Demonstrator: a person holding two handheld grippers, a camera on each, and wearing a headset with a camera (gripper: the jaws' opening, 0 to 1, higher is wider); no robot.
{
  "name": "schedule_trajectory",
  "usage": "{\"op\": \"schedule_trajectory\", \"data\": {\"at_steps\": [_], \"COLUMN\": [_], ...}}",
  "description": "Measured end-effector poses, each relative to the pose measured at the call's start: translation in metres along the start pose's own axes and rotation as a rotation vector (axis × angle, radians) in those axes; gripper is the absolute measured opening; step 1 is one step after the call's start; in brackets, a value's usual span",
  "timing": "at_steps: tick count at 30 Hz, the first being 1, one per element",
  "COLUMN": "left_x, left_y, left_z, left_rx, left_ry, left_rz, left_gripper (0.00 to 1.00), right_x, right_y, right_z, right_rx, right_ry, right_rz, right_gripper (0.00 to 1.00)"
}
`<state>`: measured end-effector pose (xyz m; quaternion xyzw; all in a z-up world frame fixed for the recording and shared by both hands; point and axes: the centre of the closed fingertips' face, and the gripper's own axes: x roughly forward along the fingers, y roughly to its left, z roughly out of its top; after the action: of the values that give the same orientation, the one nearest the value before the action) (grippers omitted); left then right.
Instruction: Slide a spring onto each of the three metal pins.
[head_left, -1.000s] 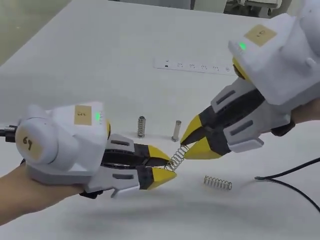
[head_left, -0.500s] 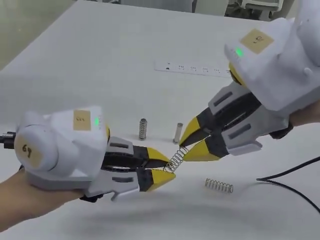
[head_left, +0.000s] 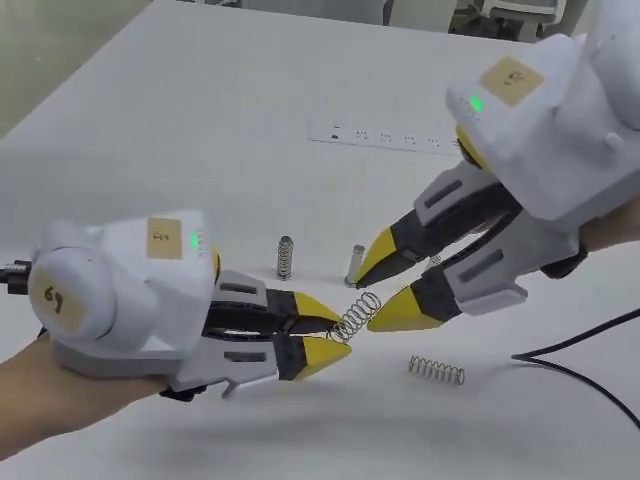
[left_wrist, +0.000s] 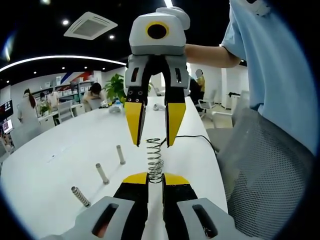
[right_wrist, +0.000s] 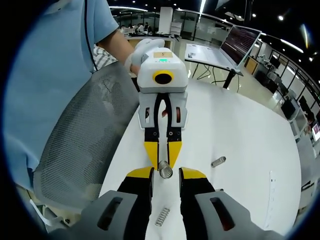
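Your left gripper (head_left: 343, 335) is clenched on the near end of a spring (head_left: 352, 317), holding it clear of the worktop (head_left: 200, 120) with its free end slanting up toward the right gripper (head_left: 364, 305). That gripper's jaws stand apart, one on each side of the spring's far end and not pinching it, so the left alone carries the spring. In the left gripper view the coil rises straight out of your closed jaws, which suggests you are lining up its axis with the grip so the open end can lead.

A bare pin (head_left: 356, 265) stands upright just behind the spring. To its left, a covered pin (head_left: 285, 257) already wears its spring. A far pin (left_wrist: 120, 154), also bare, shows in the left gripper view. A loose spring (head_left: 437, 369) lies flat on the worktop near the right gripper, probably left for the last pin.

I judge one pin done and two left. The open right gripper seems placed to steady or re-grip the free end.
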<state>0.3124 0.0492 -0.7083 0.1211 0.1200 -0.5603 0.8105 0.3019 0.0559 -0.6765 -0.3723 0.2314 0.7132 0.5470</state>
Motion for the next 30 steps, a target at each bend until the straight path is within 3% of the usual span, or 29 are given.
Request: {"op": "schedule_trajectory", "data": {"at_steps": [5, 30], "left_x": [0.0, 0.002], "left_y": [0.001, -0.007], "left_z": [-0.001, -0.001], "left_rx": [-0.001, 0.002], "left_ry": [0.001, 0.018], "left_rz": [0.004, -0.016], "left_gripper": [0.02, 0.02], "right_x": [0.0, 0.016], "right_y": [0.002, 0.008], "right_z": [-0.002, -0.007], "right_rx": [0.001, -0.04], "right_ry": [0.014, 0.068], "right_rz": [0.01, 0.078], "right_gripper": [0.24, 0.16]}}
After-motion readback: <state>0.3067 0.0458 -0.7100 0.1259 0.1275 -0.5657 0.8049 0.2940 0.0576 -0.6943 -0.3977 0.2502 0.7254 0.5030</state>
